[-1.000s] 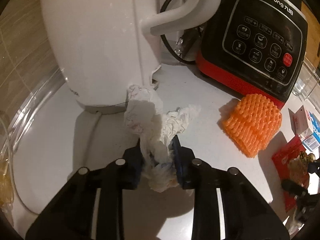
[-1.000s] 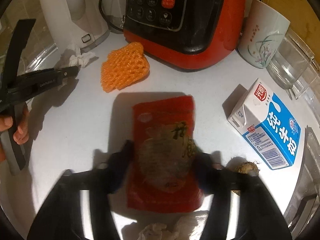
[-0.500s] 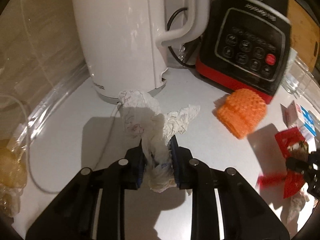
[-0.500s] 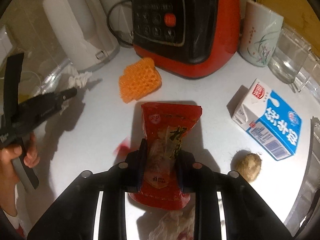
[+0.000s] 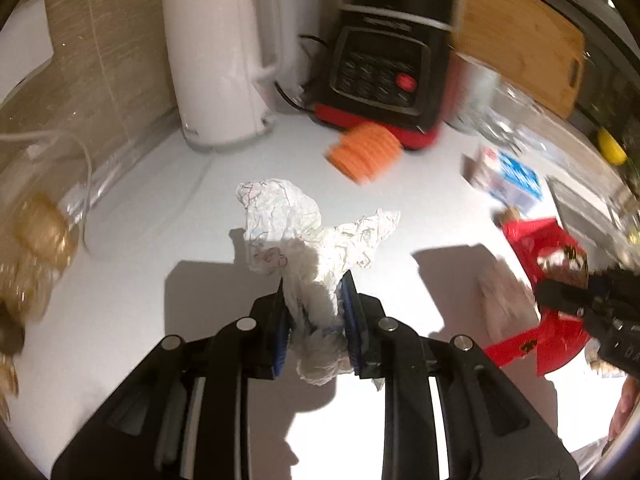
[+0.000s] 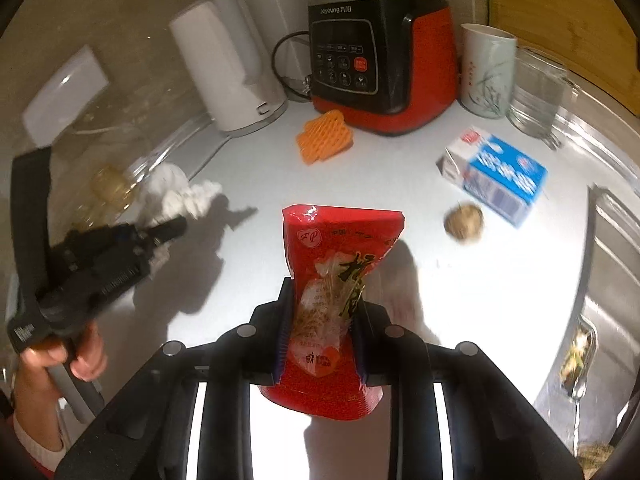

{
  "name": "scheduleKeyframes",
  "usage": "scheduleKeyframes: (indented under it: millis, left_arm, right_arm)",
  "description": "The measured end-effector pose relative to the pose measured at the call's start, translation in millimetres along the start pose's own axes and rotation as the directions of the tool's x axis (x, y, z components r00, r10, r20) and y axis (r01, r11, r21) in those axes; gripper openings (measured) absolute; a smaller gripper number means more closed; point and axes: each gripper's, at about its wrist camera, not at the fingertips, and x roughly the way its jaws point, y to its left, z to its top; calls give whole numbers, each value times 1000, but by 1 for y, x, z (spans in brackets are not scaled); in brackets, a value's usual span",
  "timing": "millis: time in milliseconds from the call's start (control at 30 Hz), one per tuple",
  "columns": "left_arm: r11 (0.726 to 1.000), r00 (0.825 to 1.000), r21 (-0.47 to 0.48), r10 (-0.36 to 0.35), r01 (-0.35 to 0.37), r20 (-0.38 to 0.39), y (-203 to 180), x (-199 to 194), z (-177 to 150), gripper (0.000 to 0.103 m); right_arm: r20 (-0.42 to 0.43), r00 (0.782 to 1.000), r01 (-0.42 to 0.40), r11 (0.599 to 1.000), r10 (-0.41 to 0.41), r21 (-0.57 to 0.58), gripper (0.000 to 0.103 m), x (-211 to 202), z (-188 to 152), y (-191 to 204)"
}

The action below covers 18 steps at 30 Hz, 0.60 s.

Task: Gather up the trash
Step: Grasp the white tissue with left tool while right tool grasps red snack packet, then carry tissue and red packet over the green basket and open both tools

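The left claw (image 5: 314,312) is clamped on a crumpled white paper tissue (image 5: 308,240), held clear above the white tabletop (image 5: 160,208); the right claw (image 6: 320,320) is pinched tight on a red plastic snack packet (image 6: 340,264), likewise lifted off the tabletop; an orange foam net (image 6: 324,136) lies before the red-and-black blender base (image 6: 380,68).

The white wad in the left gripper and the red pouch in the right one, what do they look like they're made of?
White wad: probably tissue or thin paper, matte, finely creased and crumpled where the left gripper pinches it. Red pouch: likely glossy plastic film, with sheen, a printed face and a clear window, buckled between the right gripper's pads.
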Motion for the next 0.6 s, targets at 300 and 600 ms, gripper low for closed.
scheduleKeyframes:
  millis: [300, 600]
  left_arm:
    - [996, 994, 14, -87, 88, -72, -70, -62, -98, 23]
    - [993, 988, 45, -102, 107, -112, -122, -116, -177, 24]
  right_arm:
    - [-8, 999, -34, 999, 34, 2, 26, -74, -110, 1]
    - [-65, 997, -30, 999, 30, -12, 27, -127, -202, -1]
